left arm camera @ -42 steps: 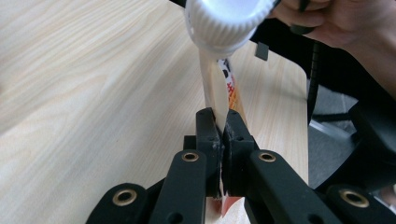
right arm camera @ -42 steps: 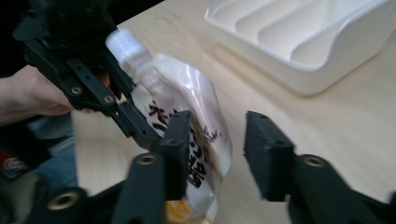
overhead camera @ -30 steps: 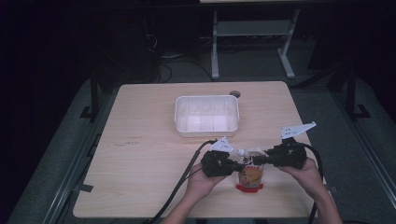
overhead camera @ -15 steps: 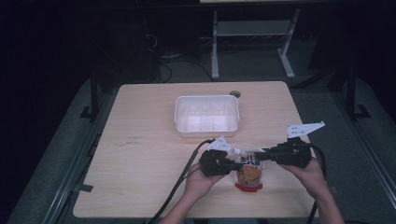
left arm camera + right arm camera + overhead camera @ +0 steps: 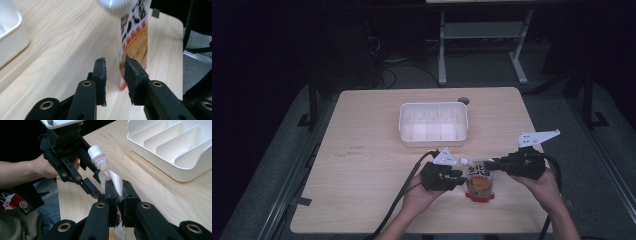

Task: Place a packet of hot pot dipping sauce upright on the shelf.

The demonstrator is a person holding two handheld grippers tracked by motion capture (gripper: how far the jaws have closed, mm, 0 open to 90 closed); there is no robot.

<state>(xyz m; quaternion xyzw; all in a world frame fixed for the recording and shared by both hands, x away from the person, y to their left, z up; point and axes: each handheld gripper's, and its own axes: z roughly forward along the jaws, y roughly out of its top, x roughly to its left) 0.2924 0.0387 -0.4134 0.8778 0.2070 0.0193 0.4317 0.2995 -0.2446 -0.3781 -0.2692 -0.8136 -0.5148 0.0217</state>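
I have the pouch (image 5: 479, 184) standing upright near the table's (image 5: 362, 200) front edge, well short of the white divided tray (image 5: 433, 122). My right gripper (image 5: 117, 195) is clamped on the pouch's upper part just below the white cap (image 5: 95, 152). My left gripper (image 5: 115, 72) sits at the pouch's lower side, jaws narrowly apart with nothing between them.

Change noted: over the last second my right hand has shifted slightly outward and lower, while the pouch and left gripper have barely moved. In my judgement the right grip alone now steadies the pouch.
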